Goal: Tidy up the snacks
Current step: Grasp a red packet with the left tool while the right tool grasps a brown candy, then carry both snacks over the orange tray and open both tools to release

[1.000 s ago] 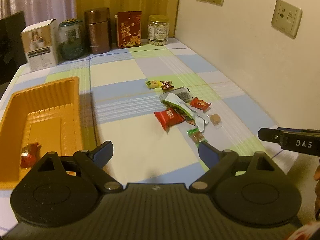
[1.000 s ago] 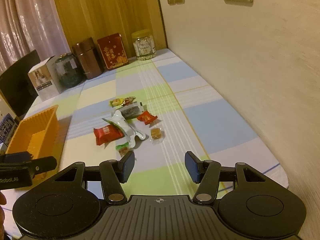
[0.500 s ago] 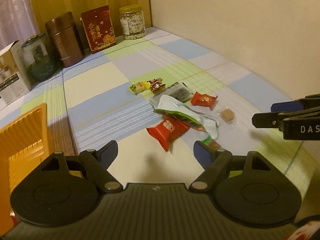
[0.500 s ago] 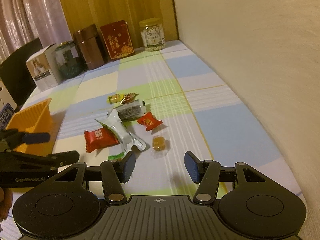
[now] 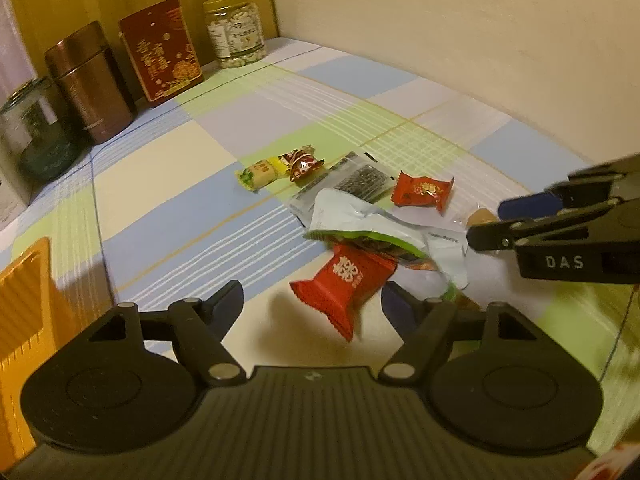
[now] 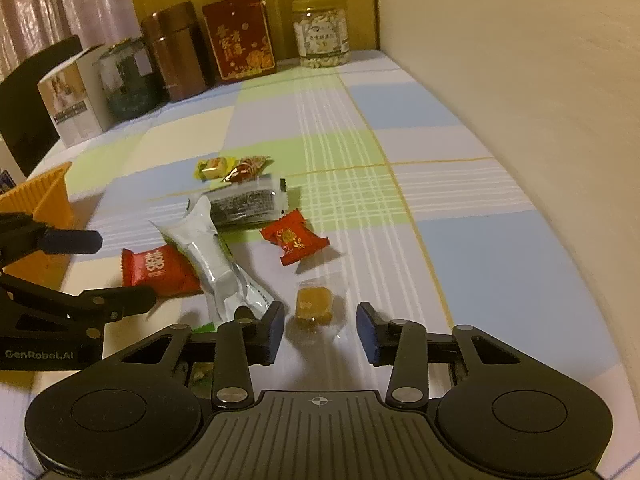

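The left claw (image 5: 312, 304) gapes wide over the red packet (image 5: 346, 280), the right claw (image 6: 320, 326) wide around the amber candy (image 6: 313, 305). Both snacks look light, crinkly and slippery; pinch across the packet's padded middle. They lie on a checked-cloth surface (image 6: 460, 240) beside a cream wall (image 6: 540, 80)

Orange tray (image 5: 24, 320) cut off at left edge

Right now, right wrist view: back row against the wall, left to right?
White box → dark glass jar → brown canister → red gift box → clear plastic jar.
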`<control>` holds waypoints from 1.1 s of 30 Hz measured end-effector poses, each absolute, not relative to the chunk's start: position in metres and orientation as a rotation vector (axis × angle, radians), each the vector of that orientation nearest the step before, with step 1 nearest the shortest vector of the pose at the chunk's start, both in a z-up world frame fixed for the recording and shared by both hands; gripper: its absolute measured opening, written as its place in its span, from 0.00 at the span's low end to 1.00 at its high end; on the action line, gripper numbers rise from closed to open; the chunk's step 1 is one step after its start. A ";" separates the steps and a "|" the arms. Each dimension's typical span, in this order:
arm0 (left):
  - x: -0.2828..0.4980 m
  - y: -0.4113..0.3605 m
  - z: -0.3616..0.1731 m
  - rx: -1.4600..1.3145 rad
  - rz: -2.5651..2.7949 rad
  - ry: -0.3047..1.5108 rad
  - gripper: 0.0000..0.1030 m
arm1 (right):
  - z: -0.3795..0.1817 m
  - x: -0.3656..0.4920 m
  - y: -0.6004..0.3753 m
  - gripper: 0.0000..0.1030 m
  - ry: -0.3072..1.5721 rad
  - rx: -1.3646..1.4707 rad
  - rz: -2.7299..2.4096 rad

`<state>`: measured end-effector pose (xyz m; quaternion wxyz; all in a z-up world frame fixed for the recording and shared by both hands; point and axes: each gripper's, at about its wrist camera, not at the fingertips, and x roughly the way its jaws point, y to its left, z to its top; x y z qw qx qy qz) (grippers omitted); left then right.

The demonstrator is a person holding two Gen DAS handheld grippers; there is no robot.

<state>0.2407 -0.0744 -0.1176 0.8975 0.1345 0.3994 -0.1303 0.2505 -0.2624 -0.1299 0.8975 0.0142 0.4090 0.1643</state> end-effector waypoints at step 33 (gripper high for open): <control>0.188 -0.066 -0.104 0.175 -0.255 0.869 0.22 | -0.093 0.215 -0.260 0.21 0.824 0.090 0.327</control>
